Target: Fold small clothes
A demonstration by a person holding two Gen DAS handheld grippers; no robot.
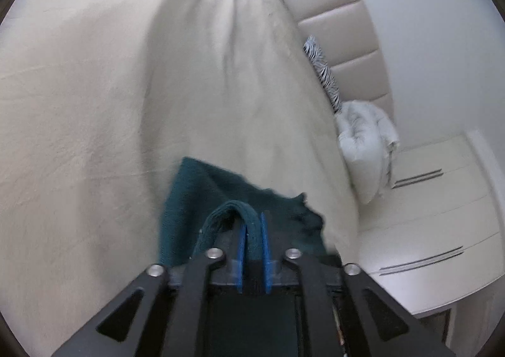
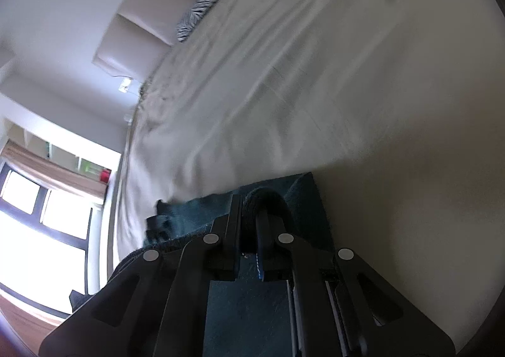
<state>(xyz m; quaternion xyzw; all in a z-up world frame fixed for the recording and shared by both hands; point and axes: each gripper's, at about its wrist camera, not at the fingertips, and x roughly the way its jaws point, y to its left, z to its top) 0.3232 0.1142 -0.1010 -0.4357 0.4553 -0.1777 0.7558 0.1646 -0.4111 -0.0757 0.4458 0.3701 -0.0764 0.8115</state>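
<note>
A small dark teal garment hangs over the beige bed sheet. My left gripper is shut on a thick hem of the garment, which loops out between the blue pads. In the right wrist view the same teal garment spreads below the fingers. My right gripper is shut on another rolled edge of it. Both views are tilted and blurred. The part of the garment under the grippers is hidden.
A padded beige headboard stands at the bed's far end, with a zebra-print pillow and a white fluffy cushion. A white drawer unit is beside the bed. A bright window lies past the bed edge.
</note>
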